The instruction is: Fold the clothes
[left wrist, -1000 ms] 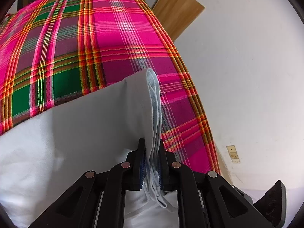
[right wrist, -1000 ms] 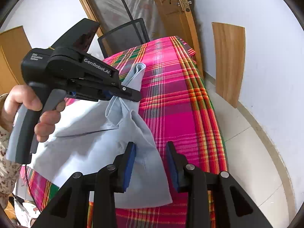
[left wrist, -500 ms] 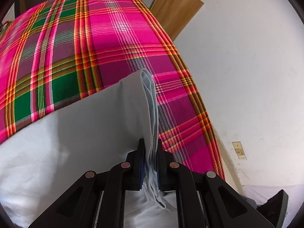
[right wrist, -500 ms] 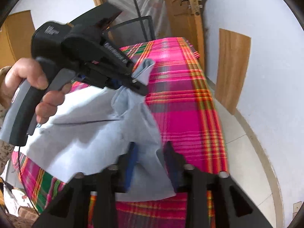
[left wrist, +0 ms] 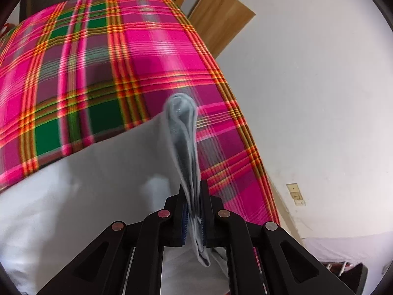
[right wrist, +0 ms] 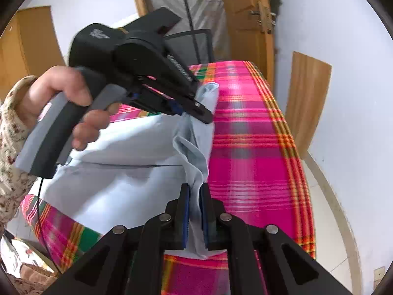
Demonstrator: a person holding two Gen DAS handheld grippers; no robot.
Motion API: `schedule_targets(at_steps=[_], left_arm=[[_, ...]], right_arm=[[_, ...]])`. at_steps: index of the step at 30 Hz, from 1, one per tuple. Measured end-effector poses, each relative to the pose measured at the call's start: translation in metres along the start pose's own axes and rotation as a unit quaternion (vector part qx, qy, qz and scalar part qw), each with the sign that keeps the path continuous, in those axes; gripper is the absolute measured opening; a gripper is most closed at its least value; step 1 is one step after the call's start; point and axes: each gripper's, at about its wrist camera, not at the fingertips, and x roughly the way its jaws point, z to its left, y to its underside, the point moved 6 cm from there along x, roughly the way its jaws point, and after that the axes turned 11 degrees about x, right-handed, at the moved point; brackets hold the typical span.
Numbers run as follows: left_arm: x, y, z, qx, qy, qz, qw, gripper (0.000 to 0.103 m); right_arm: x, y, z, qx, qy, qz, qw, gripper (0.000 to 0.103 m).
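Note:
A pale blue garment (right wrist: pixel 118 172) lies on a table under a pink, green and orange plaid cloth (right wrist: pixel 255 162). My left gripper (left wrist: pixel 192 191) is shut on a bunched edge of the garment (left wrist: pixel 183 132) and holds it lifted above the plaid cloth (left wrist: pixel 98 68). In the right wrist view the left gripper (right wrist: pixel 196 109) shows from the side, held by a hand, clamping the garment's far edge. My right gripper (right wrist: pixel 195 191) is shut on the near edge of the same garment, at the fold closest to me.
The table's right edge drops to a pale floor by a white wall. Wooden boards (right wrist: pixel 309 98) (left wrist: pixel 221 17) lean on the wall. A wooden door (right wrist: pixel 248 17) and a black mesh chair (right wrist: pixel 194 46) stand behind the table.
My right gripper went from open around the garment's near edge to shut on it. My left gripper stayed shut on the garment and lifted it slightly.

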Motion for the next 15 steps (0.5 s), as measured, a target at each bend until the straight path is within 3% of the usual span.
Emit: schedule_targets(at_steps=[15], left_arm=[[-0.063, 0.028, 0.062, -0.032, 0.018, -0.033, 0.9988, 0.008]], right_arm=[[0.019, 0.004, 0.105, -0.075, -0.034, 0.017, 0.996, 0.009]])
